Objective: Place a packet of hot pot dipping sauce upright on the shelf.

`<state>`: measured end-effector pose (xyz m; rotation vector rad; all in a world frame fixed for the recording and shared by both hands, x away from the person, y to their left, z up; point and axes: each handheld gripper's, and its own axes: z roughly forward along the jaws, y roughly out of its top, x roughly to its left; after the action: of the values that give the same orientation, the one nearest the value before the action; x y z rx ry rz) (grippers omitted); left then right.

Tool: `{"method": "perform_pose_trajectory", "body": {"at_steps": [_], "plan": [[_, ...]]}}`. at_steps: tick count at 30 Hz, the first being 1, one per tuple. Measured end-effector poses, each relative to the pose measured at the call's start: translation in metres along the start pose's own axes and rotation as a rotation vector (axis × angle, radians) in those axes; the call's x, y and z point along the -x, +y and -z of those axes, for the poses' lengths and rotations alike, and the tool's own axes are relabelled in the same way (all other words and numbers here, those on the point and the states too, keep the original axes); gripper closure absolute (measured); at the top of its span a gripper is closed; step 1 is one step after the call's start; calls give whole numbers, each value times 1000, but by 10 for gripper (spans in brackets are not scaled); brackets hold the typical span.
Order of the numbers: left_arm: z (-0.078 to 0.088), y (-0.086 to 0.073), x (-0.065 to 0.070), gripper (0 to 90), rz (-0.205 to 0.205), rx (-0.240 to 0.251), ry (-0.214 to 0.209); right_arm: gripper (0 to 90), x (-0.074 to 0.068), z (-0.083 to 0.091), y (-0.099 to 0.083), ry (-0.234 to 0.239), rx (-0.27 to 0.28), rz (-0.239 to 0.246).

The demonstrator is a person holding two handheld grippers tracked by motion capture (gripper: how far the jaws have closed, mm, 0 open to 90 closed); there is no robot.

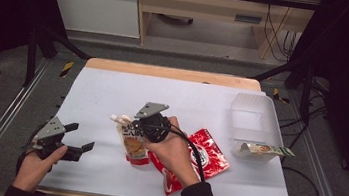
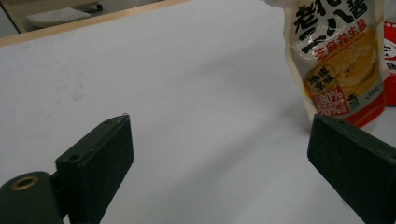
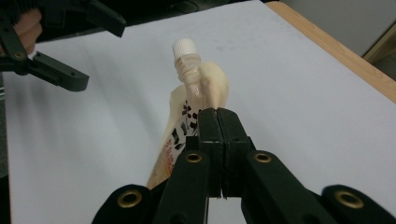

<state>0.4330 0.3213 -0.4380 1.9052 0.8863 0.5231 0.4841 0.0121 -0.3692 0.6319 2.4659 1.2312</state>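
High view: my right gripper (image 1: 144,127) is clamped on the sauce pouch (image 1: 132,143), pouch hanging just below the jaws, above the table (image 1: 113,90). Keep lift slow, pouch vertical, no swing.

Left gripper view: my left gripper (image 2: 219,154) is wide open, nothing btw jaws; pouch ahead, off right jaw.

Right gripper view: jaws closed on the pouch's upper edge, white cap (image 3: 183,47) ahead of tips.

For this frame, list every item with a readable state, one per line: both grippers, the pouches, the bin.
Right gripper: jaws shut, pinching the edge of the spouted pouch.
Spouted pouch: held upright, white cap on.
Left gripper: jaws open, nothing between them, apart from the pouch.
Red packet: lying flat on the table, partly under the right hand.
Clear bin: upright, open-topped.
Small packet: lying across the bin's near rim.
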Motion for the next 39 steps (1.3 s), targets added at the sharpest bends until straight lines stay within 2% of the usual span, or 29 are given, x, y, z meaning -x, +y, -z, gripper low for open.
{"method": "perform_pose_trajectory", "body": {"at_steps": [7,15,17,23,24,25,26,31,32,33,34,39], "plan": [[6,2,0,74,22,17,-16,900,3,11,12,17,38,-12],[11,9,3,82,26,24,-37,900,11,27,20,5,62,-5],[13,18,9,91,2,30,-45,900,11,35,21,11,63,1],[12,33,17,92,-26,37,-68,900,12,48,19,10,49,33],[8,37,21,95,-51,23,-79,900,12,50,19,11,47,34],[8,37,21,97,-51,23,-79,900,12,50,19,11,47,34],[3,42,24,99,-66,2,-88,900,13,54,18,13,51,41],[-4,54,31,111,-89,-13,-115,900,12,60,17,31,51,42],[-6,60,35,112,-113,-28,-129,900,11,60,17,34,51,46],[-6,60,35,114,-113,-28,-129,900,11,60,17,34,51,46],[-8,66,38,118,-132,-41,-137,900,9,62,17,38,55,48],[-11,75,44,132,-158,-54,-152,900,6,65,17,48,64,53]]}}
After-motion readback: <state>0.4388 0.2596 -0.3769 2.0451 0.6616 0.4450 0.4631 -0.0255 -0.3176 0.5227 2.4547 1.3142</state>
